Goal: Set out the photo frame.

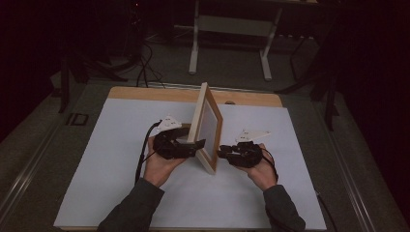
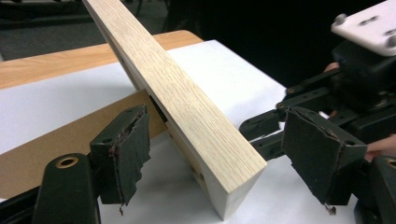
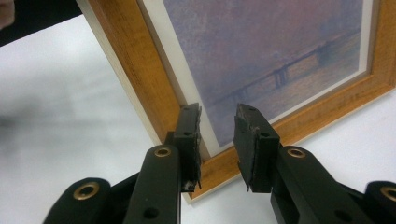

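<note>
The wooden picture frame (image 1: 208, 128) stood on its lower edge near the middle of the white table (image 1: 111, 159), leaning a little, with its brown prop leg (image 2: 70, 140) splayed out behind it. The left tongs (image 1: 196, 147) were at about nine o'clock of the frame and the right tongs (image 1: 223, 153) at about three o'clock, each low by its near corner. The left tongs stood wide apart, straddling the frame's pale side edge without either pad pressing it. The right tongs were partly apart, with nothing between them and their tips just in front of the glazed face. The step in hand looked like setting the frame to stand alone on its prop. To do that well, the left tongs would best back straight out along the table so neither pad clips the edge or the prop, while the right tongs wait close at the face to catch any tip forward. The left gripper view (image 2: 187, 107) showed the bare wood edge, the prop against the back and the right tongs (image 2: 299, 135) beyond. The right gripper view (image 3: 280, 60) gave instead the printed picture, a hazy bridge in purple, its white mount and the darker front moulding. The high view showed the lean and both hands' places.
</note>
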`<move>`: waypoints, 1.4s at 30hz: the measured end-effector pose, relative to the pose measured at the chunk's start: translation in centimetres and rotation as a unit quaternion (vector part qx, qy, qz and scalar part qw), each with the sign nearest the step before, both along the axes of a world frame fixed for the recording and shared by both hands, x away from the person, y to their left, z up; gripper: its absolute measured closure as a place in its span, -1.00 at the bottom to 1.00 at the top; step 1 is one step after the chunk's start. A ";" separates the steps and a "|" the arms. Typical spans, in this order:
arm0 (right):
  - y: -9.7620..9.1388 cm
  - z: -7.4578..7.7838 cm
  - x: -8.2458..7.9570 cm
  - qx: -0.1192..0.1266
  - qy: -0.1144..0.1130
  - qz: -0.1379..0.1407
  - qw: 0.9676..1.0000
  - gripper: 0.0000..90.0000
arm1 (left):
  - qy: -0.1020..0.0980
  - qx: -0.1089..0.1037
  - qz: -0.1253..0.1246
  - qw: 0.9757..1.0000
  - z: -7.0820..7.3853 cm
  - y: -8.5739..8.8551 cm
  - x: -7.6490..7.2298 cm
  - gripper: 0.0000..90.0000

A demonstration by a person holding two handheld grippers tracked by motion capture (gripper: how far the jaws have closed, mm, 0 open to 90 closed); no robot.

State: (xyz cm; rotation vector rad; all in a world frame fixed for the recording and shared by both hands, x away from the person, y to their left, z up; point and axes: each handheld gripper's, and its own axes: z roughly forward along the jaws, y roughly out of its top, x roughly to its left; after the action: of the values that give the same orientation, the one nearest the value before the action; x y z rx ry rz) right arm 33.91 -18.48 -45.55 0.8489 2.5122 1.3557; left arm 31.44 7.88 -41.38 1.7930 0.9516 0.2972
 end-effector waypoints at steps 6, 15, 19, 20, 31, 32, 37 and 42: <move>-0.3 0.0 0.0 0.001 0.000 -0.003 1.000 0.56 | -0.001 0.016 0.023 1.000 -0.6 -0.9 0.2 -0.39; -0.1 0.0 -0.1 0.003 -0.002 0.000 1.000 0.56 | 0.012 0.021 0.026 0.999 -1.2 -1.5 0.4 -0.14; 0.0 0.0 -0.1 0.002 -0.003 0.003 1.000 0.56 | 0.015 0.019 0.023 0.999 -1.4 -1.7 0.4 -0.01; 0.0 -0.1 -0.1 0.003 -0.002 0.002 1.000 0.57 | 0.015 0.024 0.019 0.999 -1.4 -1.8 0.4 -0.01; -0.2 -0.2 -0.1 0.000 0.000 0.001 1.000 0.56 | 0.024 0.029 0.018 0.999 -1.6 -2.0 0.4 0.14; -0.2 -0.2 -0.1 0.000 0.000 0.001 1.000 0.56 | 0.024 0.029 0.018 0.999 -1.6 -2.0 0.4 0.15; -0.3 -0.2 -0.1 -0.001 -0.001 0.001 1.000 0.56 | 0.027 0.030 0.020 0.999 -1.6 -2.0 0.4 0.16; -0.3 -0.1 -0.1 0.000 -0.001 0.000 1.000 0.56 | 0.029 0.031 0.028 0.999 -1.5 -1.9 0.4 0.22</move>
State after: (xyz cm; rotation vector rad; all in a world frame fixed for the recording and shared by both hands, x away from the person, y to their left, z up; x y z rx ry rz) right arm 33.81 -18.83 -45.63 0.8468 2.5099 1.3568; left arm 31.81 5.97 -42.89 1.8416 1.0451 0.3157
